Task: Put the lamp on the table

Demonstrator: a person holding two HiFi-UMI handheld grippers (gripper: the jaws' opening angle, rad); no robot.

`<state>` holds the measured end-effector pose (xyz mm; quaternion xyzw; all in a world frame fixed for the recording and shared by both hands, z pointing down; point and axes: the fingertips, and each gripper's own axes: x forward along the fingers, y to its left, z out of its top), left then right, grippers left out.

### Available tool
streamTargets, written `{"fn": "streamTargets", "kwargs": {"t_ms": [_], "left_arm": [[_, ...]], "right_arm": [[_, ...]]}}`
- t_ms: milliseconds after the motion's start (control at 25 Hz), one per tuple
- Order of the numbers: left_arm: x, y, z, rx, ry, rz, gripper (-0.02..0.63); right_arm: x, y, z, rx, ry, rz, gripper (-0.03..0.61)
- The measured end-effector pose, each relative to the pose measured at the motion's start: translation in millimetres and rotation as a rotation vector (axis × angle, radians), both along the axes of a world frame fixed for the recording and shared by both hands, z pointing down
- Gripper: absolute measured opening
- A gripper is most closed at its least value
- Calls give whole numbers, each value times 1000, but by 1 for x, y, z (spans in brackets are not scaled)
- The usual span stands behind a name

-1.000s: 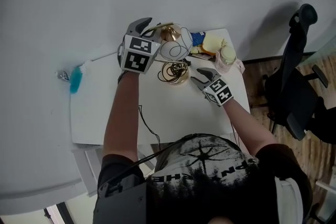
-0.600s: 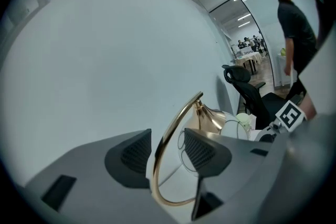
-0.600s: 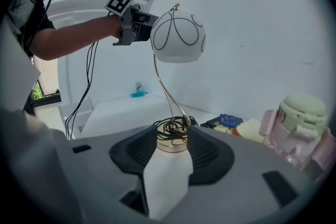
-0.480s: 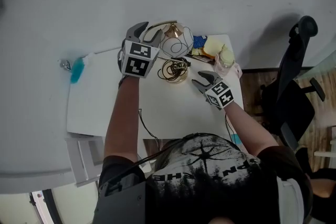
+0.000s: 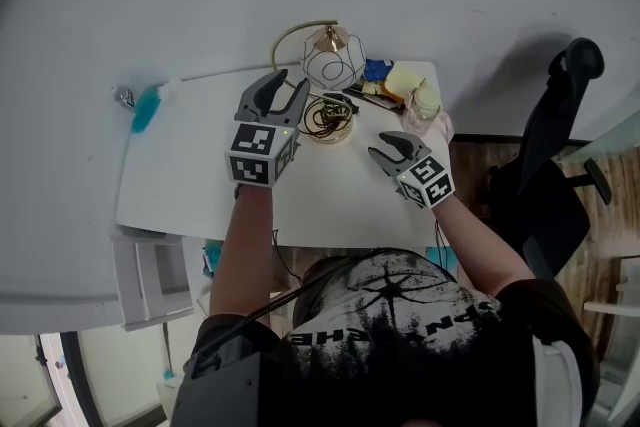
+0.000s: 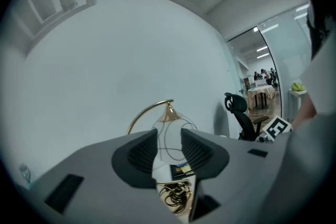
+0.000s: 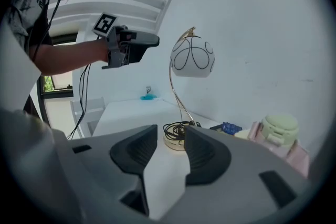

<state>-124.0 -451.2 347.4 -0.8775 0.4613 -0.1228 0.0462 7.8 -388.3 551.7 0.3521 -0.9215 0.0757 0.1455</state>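
The left hand-held gripper (image 5: pixel 287 83) had just backed away from the gold lamp with the white globe shade (image 5: pixel 333 68), its jaws popping wide then easing in a touch, nothing between them. That left the one lamp standing upright on the one white desk (image 5: pixel 190 177), just ahead of the two grippers, the right hand-held gripper (image 5: pixel 388 146) released and empty too, so it looked placed.

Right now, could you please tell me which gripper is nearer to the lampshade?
Left. The left gripper hangs beside the lampshade at about its height, not touching it. Its empty jaws are open and have just closed slightly. The right gripper sits lower, short of the lamp's base.
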Motion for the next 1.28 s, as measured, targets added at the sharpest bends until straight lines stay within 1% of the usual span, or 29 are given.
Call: {"fn": "streamTargets", "kwargs": {"t_ms": [80, 120, 200, 280, 360, 440, 560, 640, 760, 920, 1000, 1080, 1160, 1280], "left_arm": [[5, 18, 13, -14, 39, 7, 86], [9, 27, 21, -24, 54, 12, 60], [17, 45, 38, -52, 77, 29, 29], [24, 61, 52, -63, 102, 36, 15], [29, 78, 65, -74, 137, 35, 15], [37, 94, 81, -109, 166, 44, 15], [58, 114, 104, -159, 176, 83, 14], [71, 126, 114, -188, 192, 112, 15], [86, 143, 128, -228, 225, 139, 14], [93, 157, 150, -273, 204, 143, 14], [98, 161, 155, -291, 207, 149, 14], [102, 162, 156, -298, 209, 158, 14], [106, 161, 157, -294, 195, 165, 14], [110, 158, 156, -310, 216, 174, 14]], "right_arm": [[7, 8, -8, 0, -33, 5, 167], [11, 12, -13, 0, -50, 10, 167], [19, 21, -24, 8, -77, 19, 163], [26, 30, -34, 28, -101, 24, 133], [34, 40, -43, 49, -128, 30, 100], [43, 51, -51, 63, -150, 41, 64], [58, 67, -63, 85, -162, 58, 33], [64, 78, -68, 91, -173, 56, 26], [76, 93, -60, 79, -179, 48, 21], [87, 104, -47, 57, -171, 59, 18], [92, 106, -44, 51, -160, 72, 18], [97, 106, -39, 41, -146, 87, 18], [98, 106, -36, 31, -141, 91, 18], [97, 106, -34, 20, -144, 82, 18]]}}
